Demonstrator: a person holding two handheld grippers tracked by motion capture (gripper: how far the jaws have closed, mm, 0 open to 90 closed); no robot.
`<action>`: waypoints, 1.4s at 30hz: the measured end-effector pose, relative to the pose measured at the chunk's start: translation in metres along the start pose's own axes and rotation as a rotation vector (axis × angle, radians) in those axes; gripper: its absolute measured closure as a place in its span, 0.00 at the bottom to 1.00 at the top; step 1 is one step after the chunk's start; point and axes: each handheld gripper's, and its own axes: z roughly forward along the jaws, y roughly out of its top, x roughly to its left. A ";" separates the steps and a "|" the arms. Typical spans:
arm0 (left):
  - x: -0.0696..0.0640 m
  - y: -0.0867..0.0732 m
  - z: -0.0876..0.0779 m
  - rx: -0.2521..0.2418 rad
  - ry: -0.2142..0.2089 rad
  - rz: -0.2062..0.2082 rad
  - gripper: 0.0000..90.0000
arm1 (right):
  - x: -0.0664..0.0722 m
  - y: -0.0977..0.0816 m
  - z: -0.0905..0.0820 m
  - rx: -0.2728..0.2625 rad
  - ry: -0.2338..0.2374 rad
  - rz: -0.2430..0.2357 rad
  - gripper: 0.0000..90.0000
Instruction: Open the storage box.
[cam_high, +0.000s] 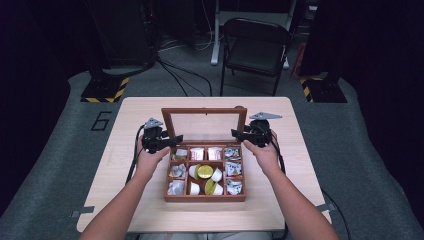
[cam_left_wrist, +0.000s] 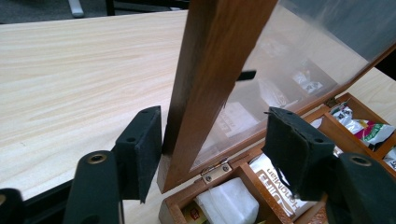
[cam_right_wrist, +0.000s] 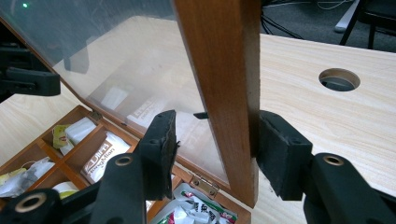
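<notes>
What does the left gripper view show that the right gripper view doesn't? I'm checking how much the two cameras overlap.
Left gripper view alone: its own jaws straddling the lid frame's left side, one pad touching the wood, the other off it. Right gripper view alone: a round hole in the table and the lid's right side between its jaws, which aren't closed on it. Both: the glass lid upright, a brass hinge, packets in the box.
</notes>
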 end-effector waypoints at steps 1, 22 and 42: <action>0.000 0.000 0.000 0.000 0.000 0.000 0.42 | 0.000 0.000 0.000 -0.001 -0.001 0.002 0.55; 0.001 -0.005 0.009 -0.009 0.013 0.009 0.48 | -0.012 -0.015 0.009 0.031 -0.014 0.033 0.53; 0.001 -0.007 0.006 0.001 0.013 0.021 0.48 | -0.012 -0.030 0.020 0.026 0.000 -0.001 0.59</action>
